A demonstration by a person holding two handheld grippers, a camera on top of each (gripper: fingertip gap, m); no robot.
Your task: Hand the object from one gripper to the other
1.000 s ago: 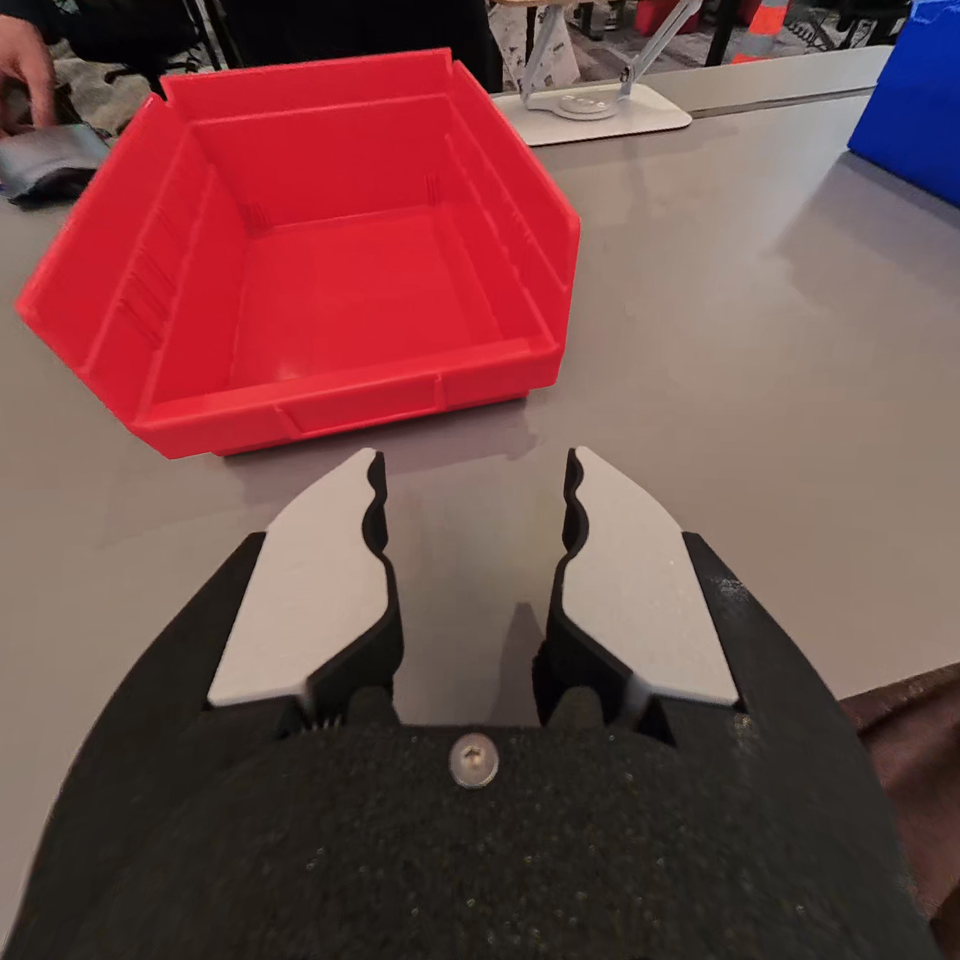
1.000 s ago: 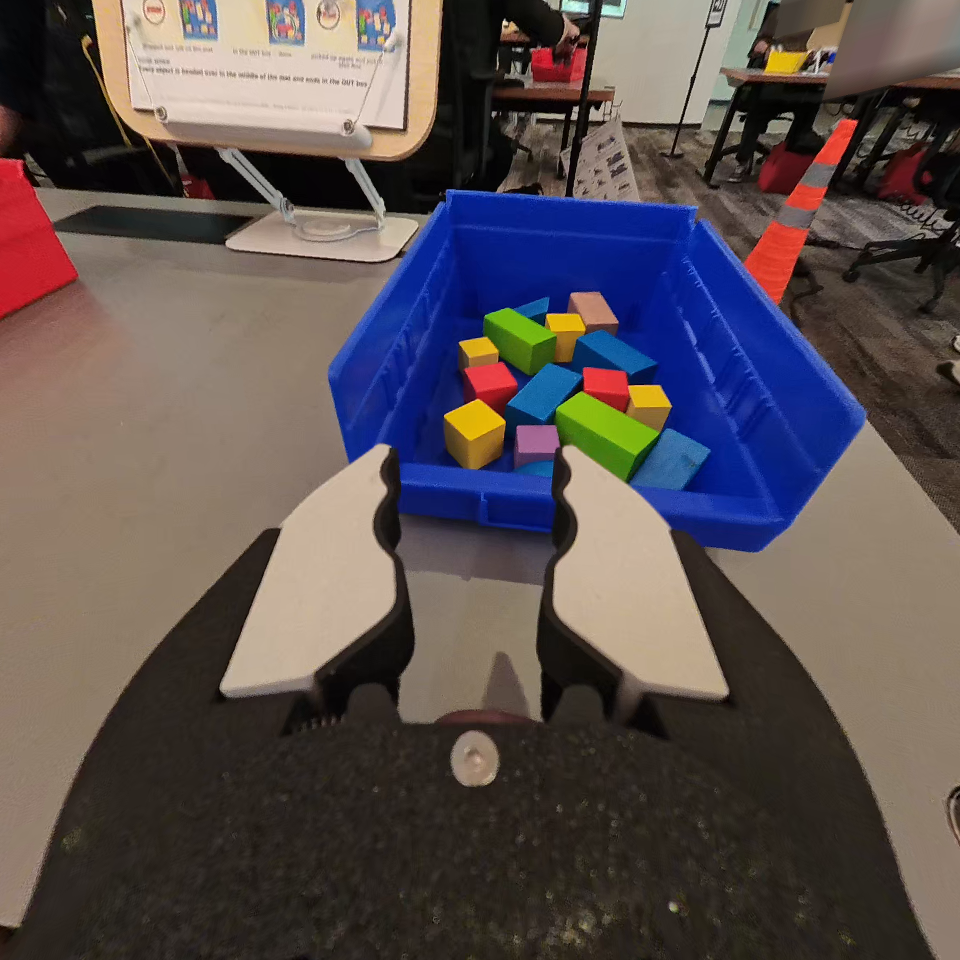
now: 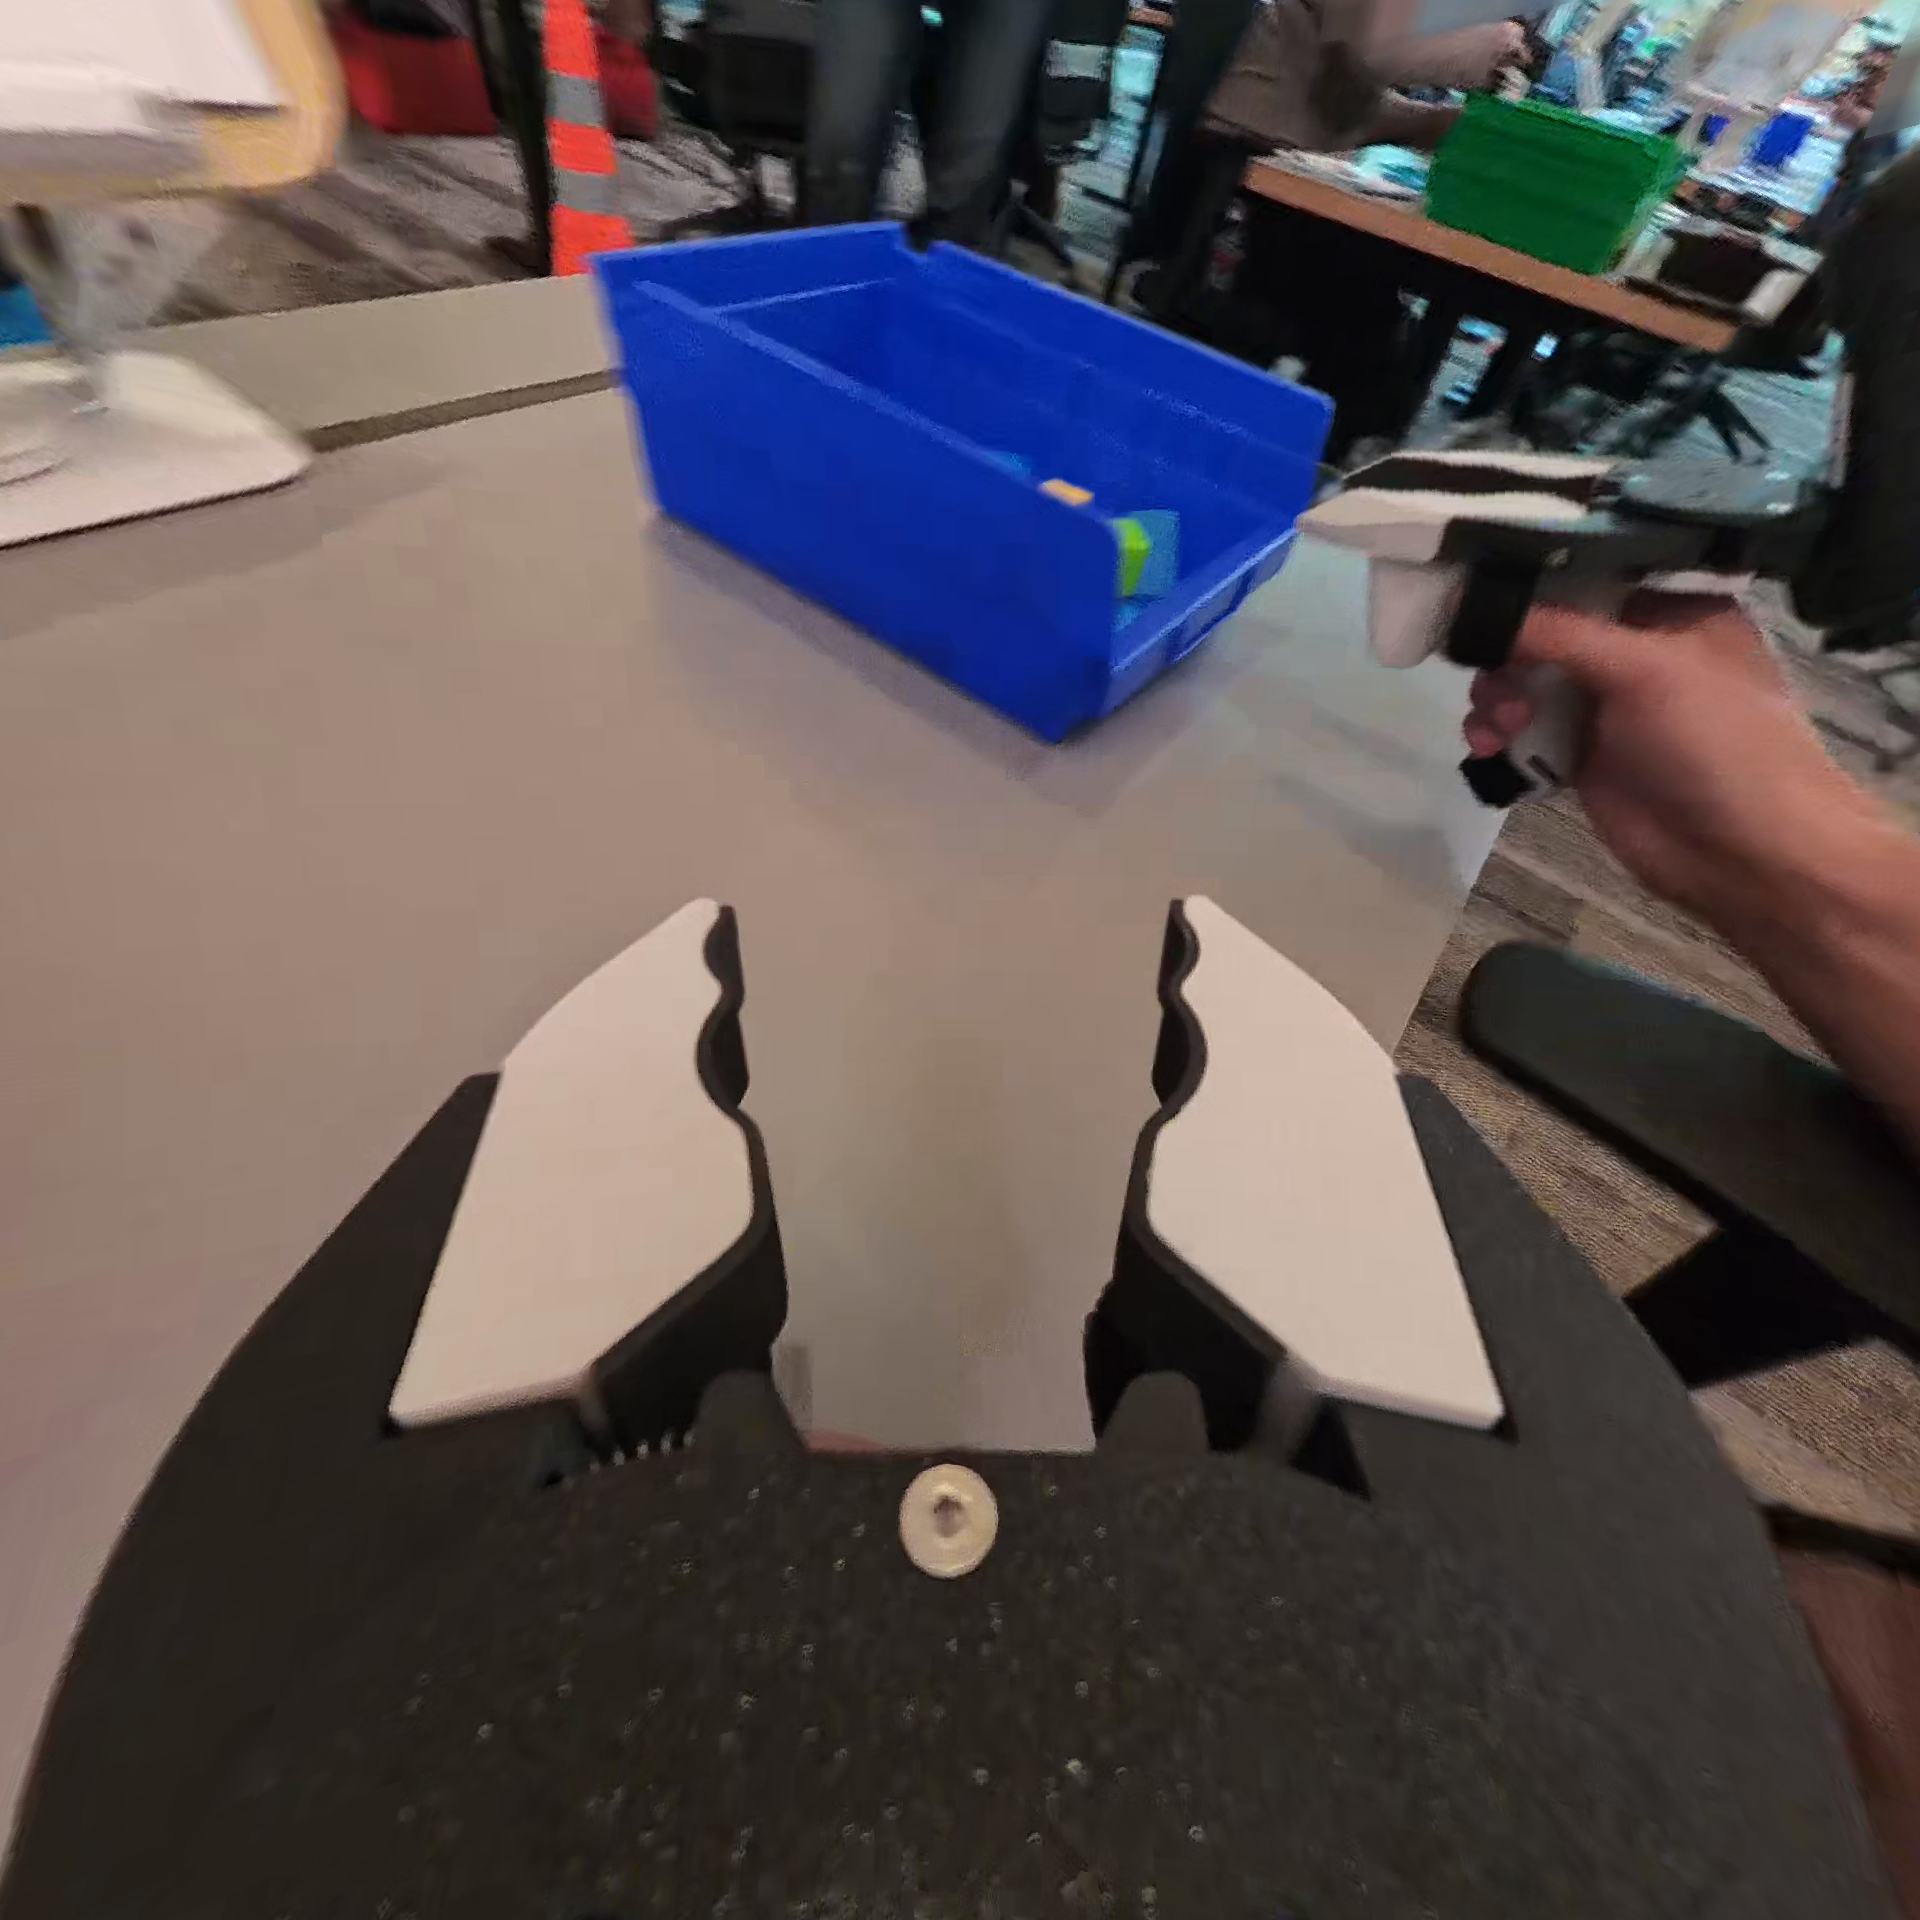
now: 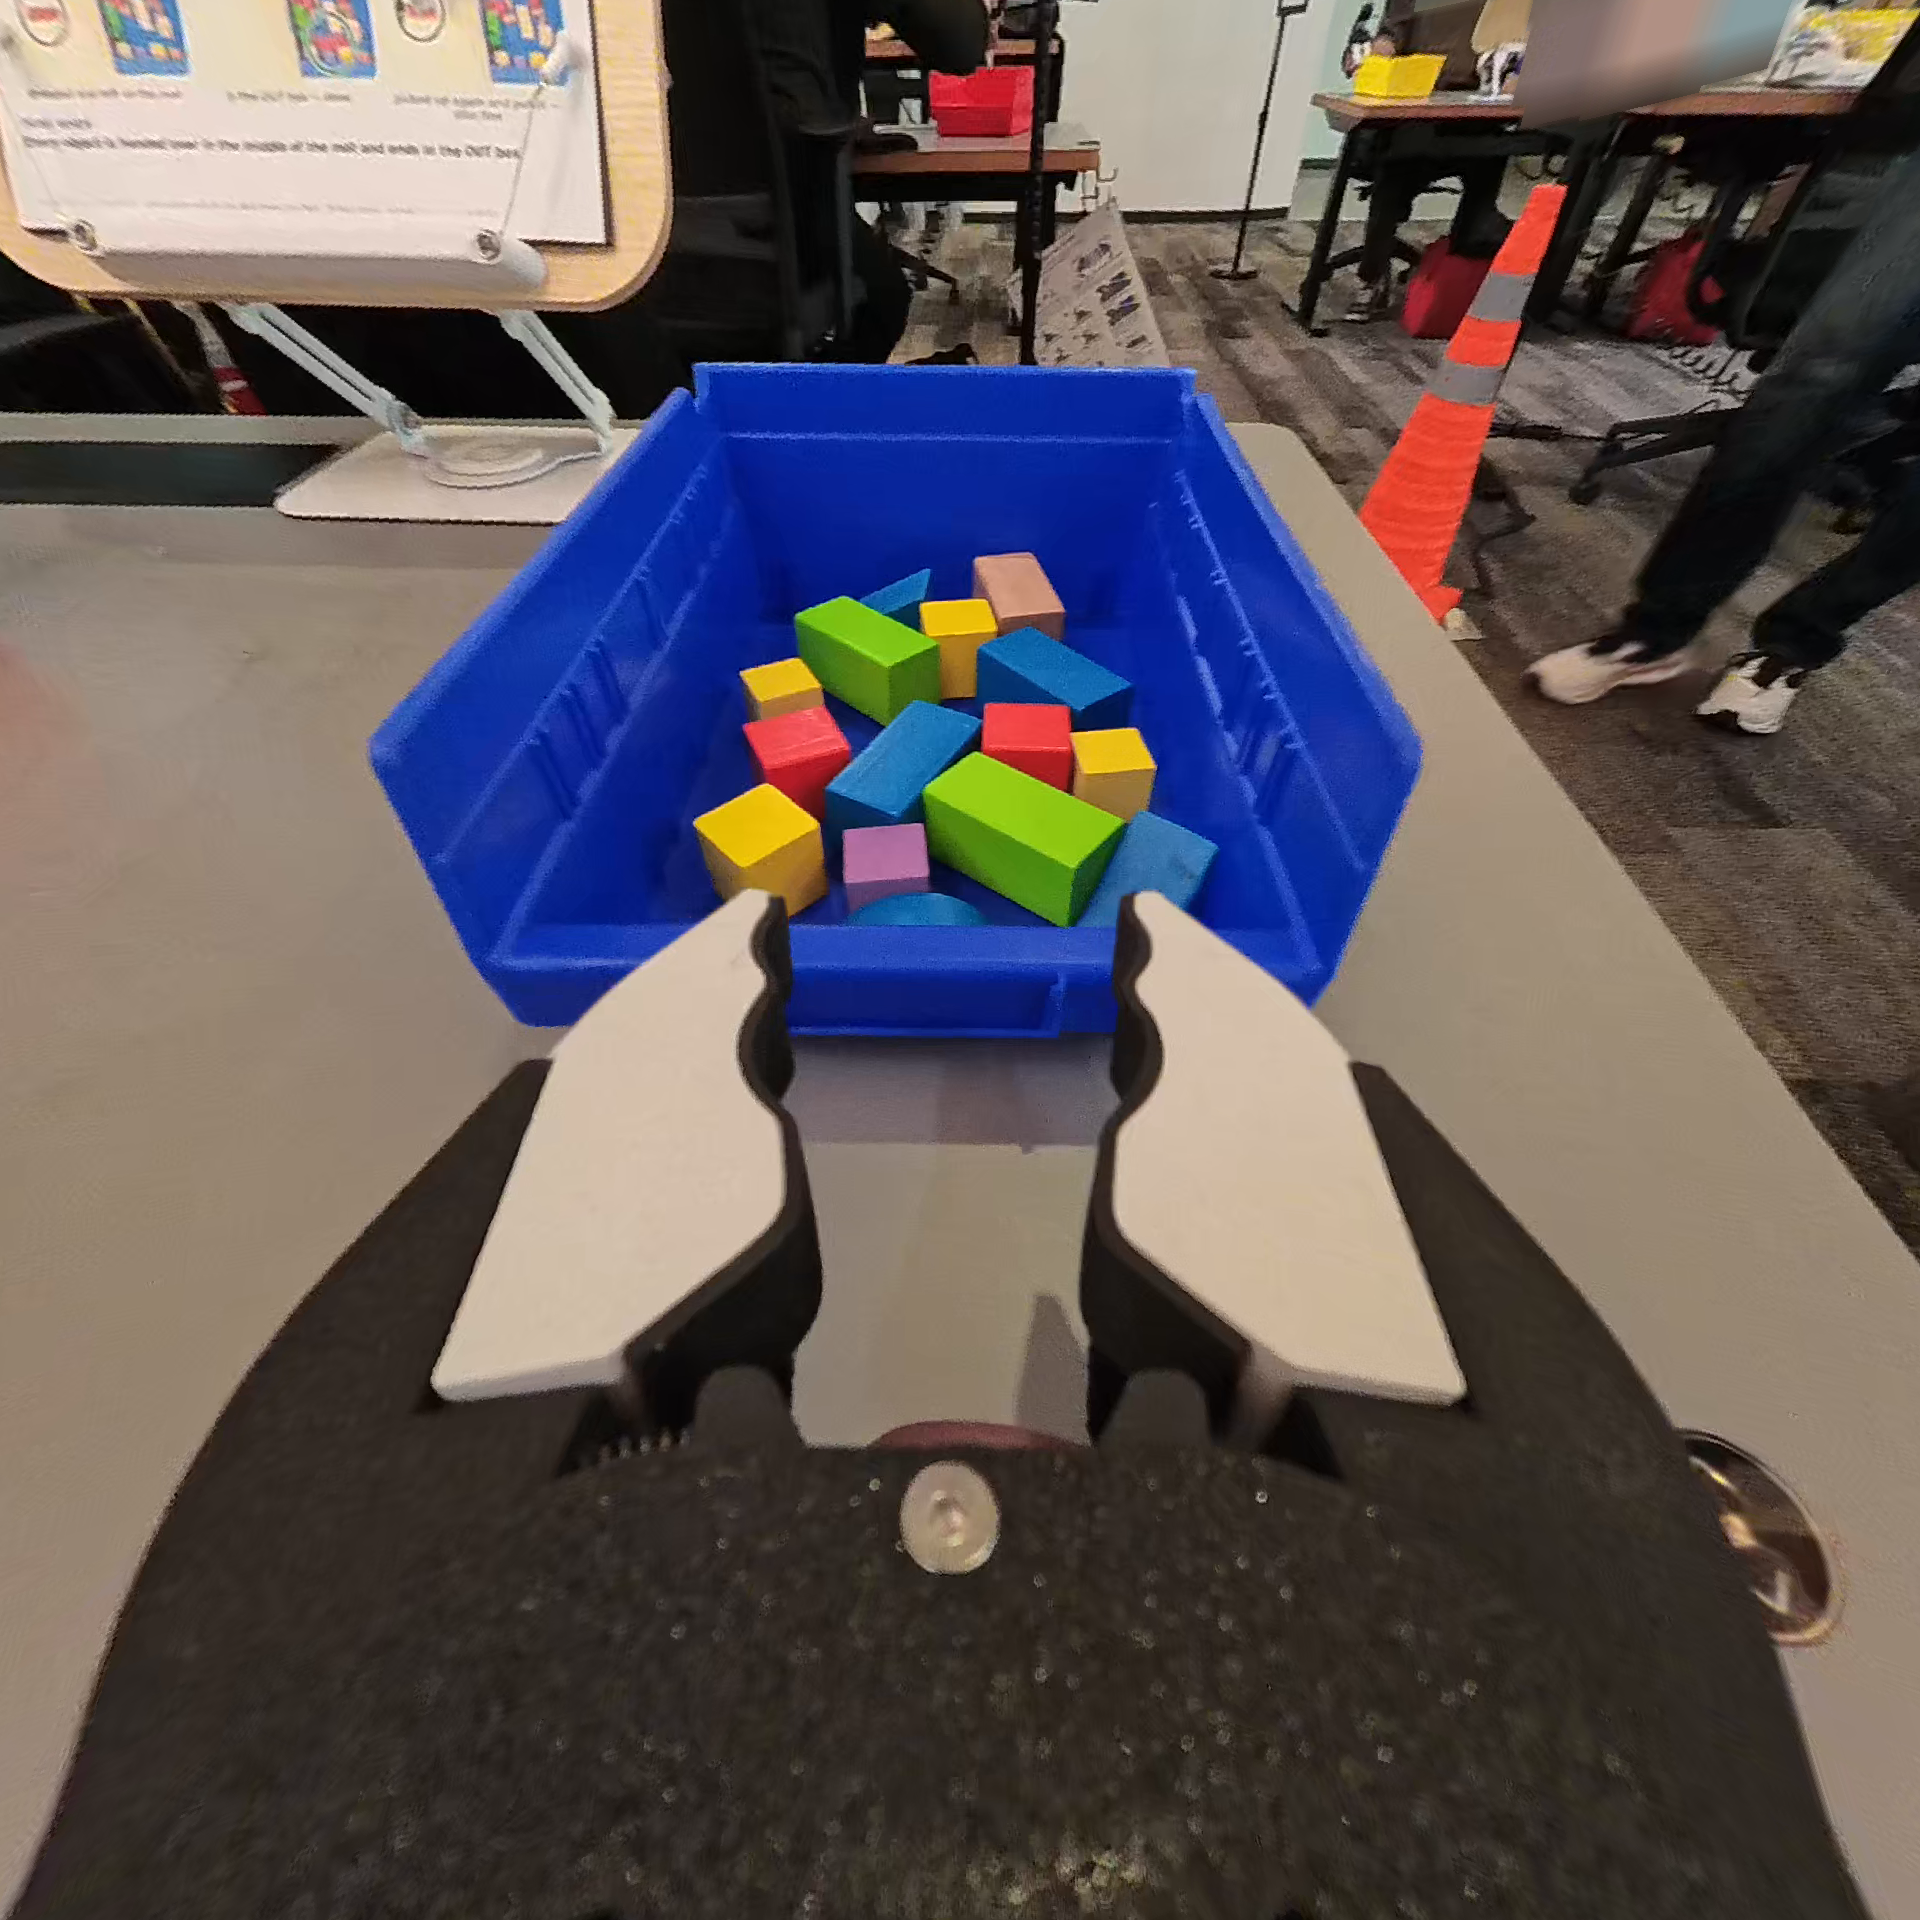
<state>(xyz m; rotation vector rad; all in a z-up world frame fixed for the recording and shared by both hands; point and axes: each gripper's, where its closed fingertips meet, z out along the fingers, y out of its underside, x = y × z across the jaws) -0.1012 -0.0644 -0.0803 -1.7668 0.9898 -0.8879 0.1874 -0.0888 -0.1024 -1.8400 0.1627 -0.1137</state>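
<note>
No block has been picked yet: the candidates all lie loose in the blue bin, which stands on the grey surface straight ahead of the right tool. Nearest its tips are a yellow cube, a small purple cube and a long green block; behind them sit red cubes, blue blocks, another green block and a brownish one at the back, some leaning on each other.

The right tool hangs just short of the bin's low front wall, its jaws apart with nothing between them. The left tool is also spread wide and empty, over bare surface, well apart from the bin, facing it from the side.

This looks like the opening step, the reach for a first pick. The next move probably calls for the right tool to clear the front lip, dip in and close on one block; the green one seems easiest, with free long sides.

An orange cone stands on the floor beyond.
</note>
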